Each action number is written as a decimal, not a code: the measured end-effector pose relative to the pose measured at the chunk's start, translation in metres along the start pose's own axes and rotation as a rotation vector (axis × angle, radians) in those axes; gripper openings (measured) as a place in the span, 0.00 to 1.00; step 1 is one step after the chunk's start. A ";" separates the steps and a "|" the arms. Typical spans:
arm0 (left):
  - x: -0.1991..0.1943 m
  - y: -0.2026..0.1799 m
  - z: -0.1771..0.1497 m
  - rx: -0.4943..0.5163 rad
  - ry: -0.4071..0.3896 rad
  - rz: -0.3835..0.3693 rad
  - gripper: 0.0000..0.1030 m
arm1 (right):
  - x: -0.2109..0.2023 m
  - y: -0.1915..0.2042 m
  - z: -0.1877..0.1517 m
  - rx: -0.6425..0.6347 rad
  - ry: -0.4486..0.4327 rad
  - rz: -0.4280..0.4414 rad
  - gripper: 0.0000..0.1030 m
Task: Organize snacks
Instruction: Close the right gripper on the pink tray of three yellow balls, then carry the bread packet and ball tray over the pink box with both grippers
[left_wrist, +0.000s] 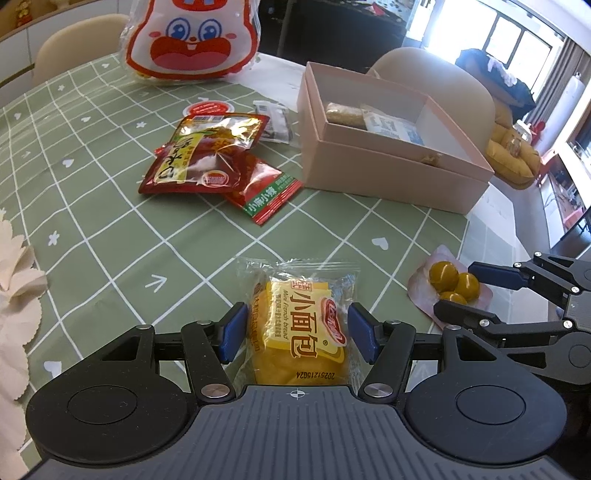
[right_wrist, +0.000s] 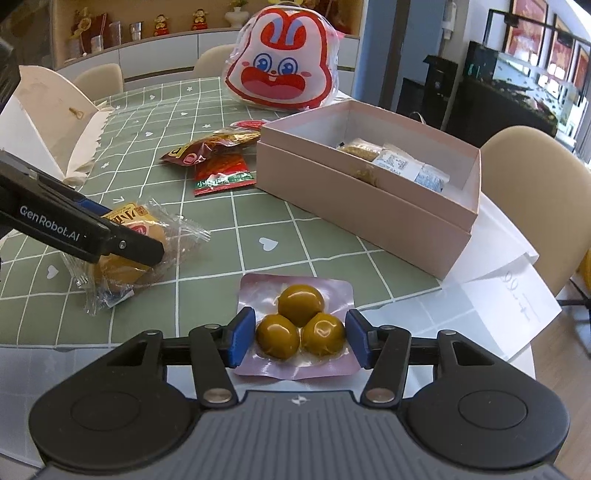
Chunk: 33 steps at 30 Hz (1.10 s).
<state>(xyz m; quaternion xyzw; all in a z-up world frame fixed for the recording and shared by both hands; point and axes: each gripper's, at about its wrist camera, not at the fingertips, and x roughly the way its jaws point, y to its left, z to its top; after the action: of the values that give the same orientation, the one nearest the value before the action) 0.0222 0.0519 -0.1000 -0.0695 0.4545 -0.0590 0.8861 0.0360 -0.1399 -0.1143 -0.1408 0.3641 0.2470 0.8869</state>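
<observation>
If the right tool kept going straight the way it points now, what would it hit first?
Most likely the vacuum pack of three yellow-green balls, already between the right tool fingers; beyond it, probably the tablecloth. Depth is unclear.

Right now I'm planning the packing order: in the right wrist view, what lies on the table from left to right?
Mini bread packet → red snack packets → egg pouch → pink box → white paper.

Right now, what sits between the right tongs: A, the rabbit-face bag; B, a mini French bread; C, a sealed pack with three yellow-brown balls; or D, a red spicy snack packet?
C: the right tongs bracket the pink vacuum pack of three yellow-brown balls, while the mini French bread lies between the left tongs.
</observation>
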 end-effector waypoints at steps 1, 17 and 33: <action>0.000 0.000 -0.001 0.000 -0.001 -0.001 0.64 | 0.000 0.001 0.000 -0.005 0.000 -0.003 0.51; -0.008 -0.003 -0.016 -0.019 -0.024 -0.029 0.63 | -0.011 0.003 -0.003 0.054 0.000 0.020 0.50; -0.005 -0.007 -0.013 -0.044 -0.018 -0.012 0.63 | 0.000 -0.009 0.007 0.083 0.101 0.079 0.50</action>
<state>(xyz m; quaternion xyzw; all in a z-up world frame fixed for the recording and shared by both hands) 0.0086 0.0451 -0.1017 -0.0923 0.4472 -0.0537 0.8881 0.0449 -0.1442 -0.1091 -0.1017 0.4236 0.2592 0.8620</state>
